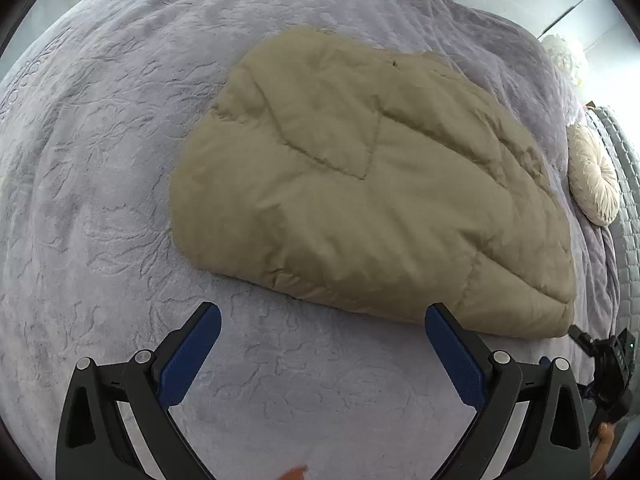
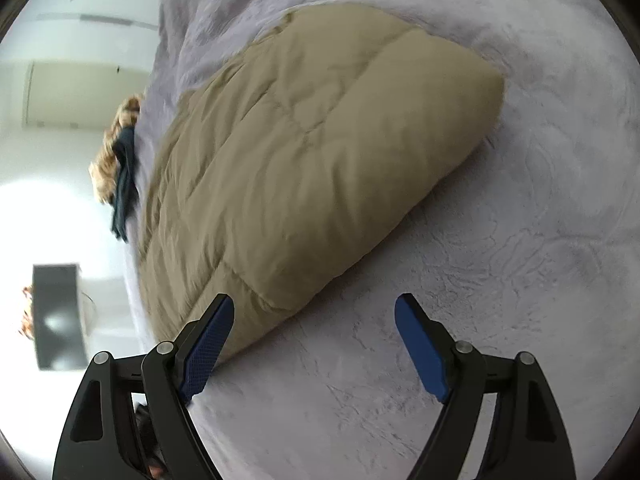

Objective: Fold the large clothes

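Note:
A tan quilted puffy garment point(image 1: 360, 184) lies folded into a thick pad on a lilac embossed bedspread point(image 1: 100, 160). My left gripper point(image 1: 322, 320) is open and empty, hovering just in front of the garment's near edge. In the right wrist view the same garment point(image 2: 304, 160) lies up and to the left. My right gripper point(image 2: 314, 312) is open and empty, its left finger point(image 2: 212, 340) over the garment's near corner. The right gripper also shows at the right edge of the left wrist view point(image 1: 608, 360).
A round cream cushion point(image 1: 594, 178) lies by a grey quilted headboard point(image 1: 624, 200) at the right. A dark cloth point(image 2: 124, 184) and a tan furry item point(image 2: 116, 148) lie at the bed's far edge. The bedspread point(image 2: 520, 280) stretches to the right.

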Demonstrator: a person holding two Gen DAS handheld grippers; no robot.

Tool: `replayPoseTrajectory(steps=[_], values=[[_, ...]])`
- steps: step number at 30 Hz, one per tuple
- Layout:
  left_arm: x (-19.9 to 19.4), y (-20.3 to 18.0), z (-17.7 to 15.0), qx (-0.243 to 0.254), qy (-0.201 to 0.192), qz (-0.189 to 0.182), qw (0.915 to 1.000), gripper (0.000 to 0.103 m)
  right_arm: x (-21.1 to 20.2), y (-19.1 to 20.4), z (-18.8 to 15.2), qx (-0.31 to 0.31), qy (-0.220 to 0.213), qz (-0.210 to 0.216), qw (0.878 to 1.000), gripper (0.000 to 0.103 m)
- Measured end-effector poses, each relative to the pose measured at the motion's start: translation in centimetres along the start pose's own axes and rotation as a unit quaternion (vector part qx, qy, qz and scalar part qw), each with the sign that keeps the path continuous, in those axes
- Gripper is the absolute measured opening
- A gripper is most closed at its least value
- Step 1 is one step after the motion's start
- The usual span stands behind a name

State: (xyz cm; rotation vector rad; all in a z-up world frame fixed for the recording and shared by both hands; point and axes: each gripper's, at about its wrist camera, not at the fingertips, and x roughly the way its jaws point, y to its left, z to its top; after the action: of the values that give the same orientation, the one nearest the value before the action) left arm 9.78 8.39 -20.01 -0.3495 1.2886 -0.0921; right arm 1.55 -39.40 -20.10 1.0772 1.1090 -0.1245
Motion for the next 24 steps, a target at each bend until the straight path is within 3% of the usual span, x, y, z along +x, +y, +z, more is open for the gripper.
replayPoseTrajectory(steps=[3, 5, 6, 10, 20, 24], values=[[0.2, 0.8, -0.1, -0.015, 0.005, -0.018, 0.9997, 0.102, 0.2, -0.7, 0.0, 0.013, -0.007, 0.023, 1.000, 0.086], [0.4, 1.5, 0.0, -0.042, 0.010, -0.066, 0.9969, 0.102, 0.6, -0.9, 0.2, 0.019, -0.007, 0.032, 0.999, 0.096], [0.5, 2.1, 0.0, -0.062, 0.011, -0.100, 0.9930, 0.102, 0.8, -1.1, 0.2, 0.022, -0.005, 0.036, 0.999, 0.103], [1.1, 3.8, 0.0, -0.130, 0.002, -0.184, 0.9743, 0.102, 2.0, -1.4, 0.5, 0.045, 0.004, 0.064, 0.997, 0.103], [4.9, 4.3, 2.1, -0.179, -0.021, -0.220, 0.9588, 0.102, 5.4, -1.8, 3.0, 0.089, 0.019, 0.147, 0.985, 0.103], [6.4, 3.9, 3.1, -0.211, -0.037, -0.214, 0.9531, 0.102, 7.5, -0.8, 4.4, 0.085, 0.028, 0.179, 0.980, 0.103]])
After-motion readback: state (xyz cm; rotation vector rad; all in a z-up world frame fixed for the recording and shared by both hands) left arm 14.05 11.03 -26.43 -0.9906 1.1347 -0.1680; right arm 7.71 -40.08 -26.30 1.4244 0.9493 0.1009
